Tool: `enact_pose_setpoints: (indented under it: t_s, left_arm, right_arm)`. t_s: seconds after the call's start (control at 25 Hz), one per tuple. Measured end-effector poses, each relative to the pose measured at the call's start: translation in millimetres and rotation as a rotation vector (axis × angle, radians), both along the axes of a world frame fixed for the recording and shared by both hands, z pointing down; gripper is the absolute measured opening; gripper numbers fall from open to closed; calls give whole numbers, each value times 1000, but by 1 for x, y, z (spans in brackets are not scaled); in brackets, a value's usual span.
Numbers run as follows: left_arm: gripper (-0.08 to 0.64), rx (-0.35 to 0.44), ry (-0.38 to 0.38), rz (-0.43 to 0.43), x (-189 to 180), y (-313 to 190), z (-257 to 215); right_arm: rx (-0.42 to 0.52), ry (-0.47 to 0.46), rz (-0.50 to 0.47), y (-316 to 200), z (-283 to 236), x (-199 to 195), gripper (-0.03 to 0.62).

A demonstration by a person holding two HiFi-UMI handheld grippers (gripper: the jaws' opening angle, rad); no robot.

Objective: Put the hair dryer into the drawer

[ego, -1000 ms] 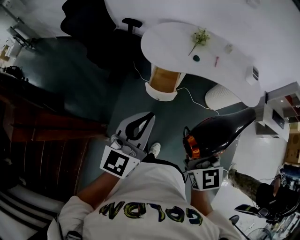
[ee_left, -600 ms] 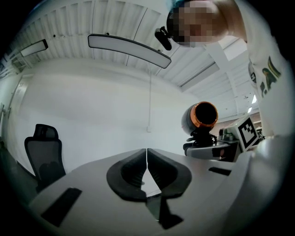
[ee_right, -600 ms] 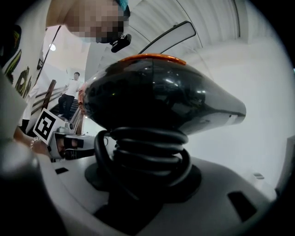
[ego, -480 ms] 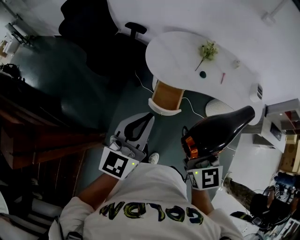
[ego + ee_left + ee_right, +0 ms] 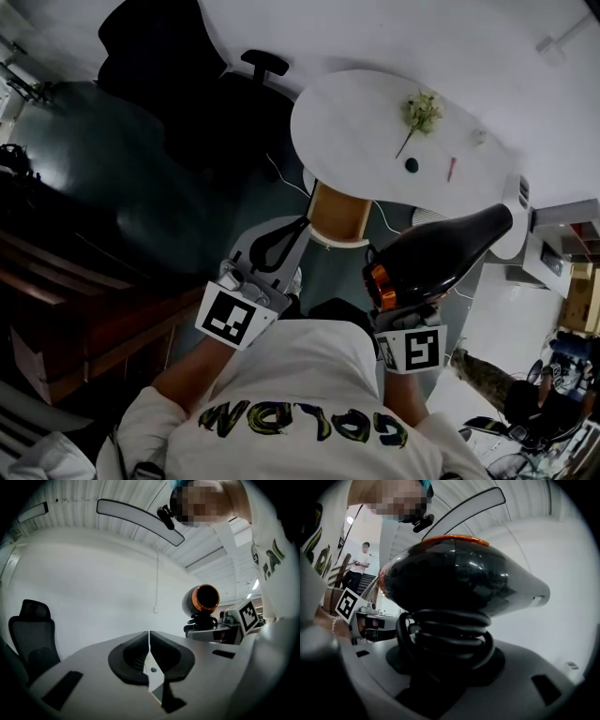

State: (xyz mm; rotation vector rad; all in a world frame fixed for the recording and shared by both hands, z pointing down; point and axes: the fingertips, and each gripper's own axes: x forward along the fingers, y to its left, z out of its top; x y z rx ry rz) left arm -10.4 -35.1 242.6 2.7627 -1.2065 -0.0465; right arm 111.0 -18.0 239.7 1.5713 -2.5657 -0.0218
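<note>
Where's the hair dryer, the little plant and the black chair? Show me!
hair dryer (image 5: 441, 255), head view, on the middle of its shiny black body.
little plant (image 5: 421, 110), head view, on its leafy top.
black chair (image 5: 33, 632), left gripper view, on its backrest.

Black hair dryer (image 5: 436, 258), orange-ringed

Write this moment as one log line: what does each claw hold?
left claw: shut, empty | right claw: shut on hair dryer | cord: coiled

Your hair dryer (image 5: 441, 258) sits in the right hand-held gripper (image 5: 397, 317), with the left hand-held gripper (image 5: 277, 249) alongside. The tabletop (image 5: 361, 117) is ahead, a chair (image 5: 202, 98) to its left.
</note>
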Motion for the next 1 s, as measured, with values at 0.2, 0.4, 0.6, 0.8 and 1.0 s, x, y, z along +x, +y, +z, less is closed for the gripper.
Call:
enact_pose_setpoints:
  t_s: [0.2,0.4,0.6,0.8,1.0]
  left_arm:
    - [20,-7,-3,40,11,-19,2]
    - [45,-36,-23,56,23,-36,13]
    - [63,-111,-19,106,38,-43,40]
    - [88,-197,12,143,44,-41,76]
    - [97,-237,8,204,49,-31,111]
  right_arm:
    - [-22,7,2,-14,8,3,249]
    - [-70,34,-49,-28,27,12,249]
    - [-206,101,-163,-32,76,18,249]
    - [-358,191,-305,-19,140,18,249]
    - [-508,233,-470,7,202,10,249]
